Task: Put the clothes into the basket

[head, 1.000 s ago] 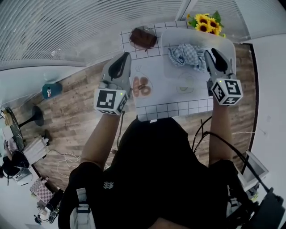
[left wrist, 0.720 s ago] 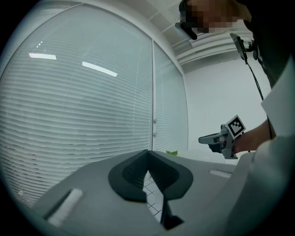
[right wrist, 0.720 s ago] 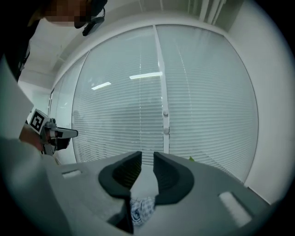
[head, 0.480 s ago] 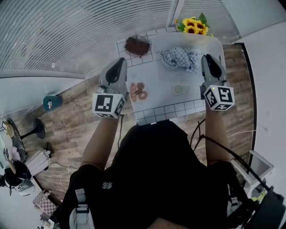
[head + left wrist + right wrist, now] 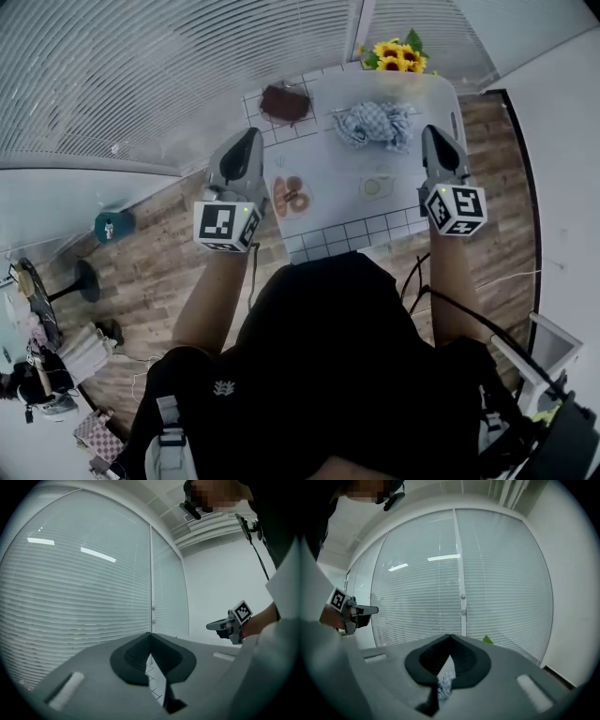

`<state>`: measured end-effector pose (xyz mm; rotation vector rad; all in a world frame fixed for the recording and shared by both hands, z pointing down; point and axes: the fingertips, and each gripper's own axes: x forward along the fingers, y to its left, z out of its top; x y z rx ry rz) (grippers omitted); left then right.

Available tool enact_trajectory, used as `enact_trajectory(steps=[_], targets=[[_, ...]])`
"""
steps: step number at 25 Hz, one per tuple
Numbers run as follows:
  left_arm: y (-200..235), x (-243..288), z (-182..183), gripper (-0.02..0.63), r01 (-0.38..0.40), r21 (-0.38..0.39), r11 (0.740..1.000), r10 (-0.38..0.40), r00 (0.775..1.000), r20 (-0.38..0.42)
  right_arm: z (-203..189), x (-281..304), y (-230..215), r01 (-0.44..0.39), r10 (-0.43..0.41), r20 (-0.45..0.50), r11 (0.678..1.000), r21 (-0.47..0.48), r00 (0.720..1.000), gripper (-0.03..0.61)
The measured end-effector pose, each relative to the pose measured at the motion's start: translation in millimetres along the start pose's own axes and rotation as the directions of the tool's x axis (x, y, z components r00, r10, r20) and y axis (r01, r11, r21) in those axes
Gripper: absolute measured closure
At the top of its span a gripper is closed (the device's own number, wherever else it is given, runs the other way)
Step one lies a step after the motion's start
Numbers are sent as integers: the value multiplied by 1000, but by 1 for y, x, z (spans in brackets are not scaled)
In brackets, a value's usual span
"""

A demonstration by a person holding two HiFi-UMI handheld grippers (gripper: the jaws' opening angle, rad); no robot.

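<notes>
On the wooden floor [image 5: 159, 262] at far left stands a small teal object [image 5: 108, 226]. The left gripper [image 5: 251, 137] hovers at the left edge of the worktop [image 5: 330, 236], raised and pointing away from the person. Its own view shows the jaws together at the tips, with nothing between them [image 5: 150, 635].

A dark brown garment [image 5: 284, 101] lies crumpled at the far left corner of the worktop, on a white grid-patterned covering [image 5: 265, 137]. Nearer the person, a round brownish motif [image 5: 291, 195] shows just beside the left gripper, and a pale green round motif [image 5: 376, 187] sits further right.

A blue-and-white checked cloth [image 5: 375, 123] lies bunched on a pale, round-cornered surface [image 5: 433, 92] at the far right of the worktop. I cannot tell whether this is the basket. Behind it stands a bunch of sunflowers [image 5: 394, 53].

The right gripper [image 5: 432, 134] is held just right of the checked cloth, apart from it and pointing away from the person. Its jaws are pressed together and empty [image 5: 450, 637]. A bit of the checked cloth [image 5: 444, 681] shows below them.
</notes>
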<state>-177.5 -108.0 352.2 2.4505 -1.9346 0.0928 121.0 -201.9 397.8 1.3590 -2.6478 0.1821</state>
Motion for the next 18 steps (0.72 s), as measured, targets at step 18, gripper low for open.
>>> enact_trajectory(steps=[18], targets=[[-16,-14,15,607,-26,16,1000,25,999,25,12,-11,-1,-36,37,11,999,-40,999,577]])
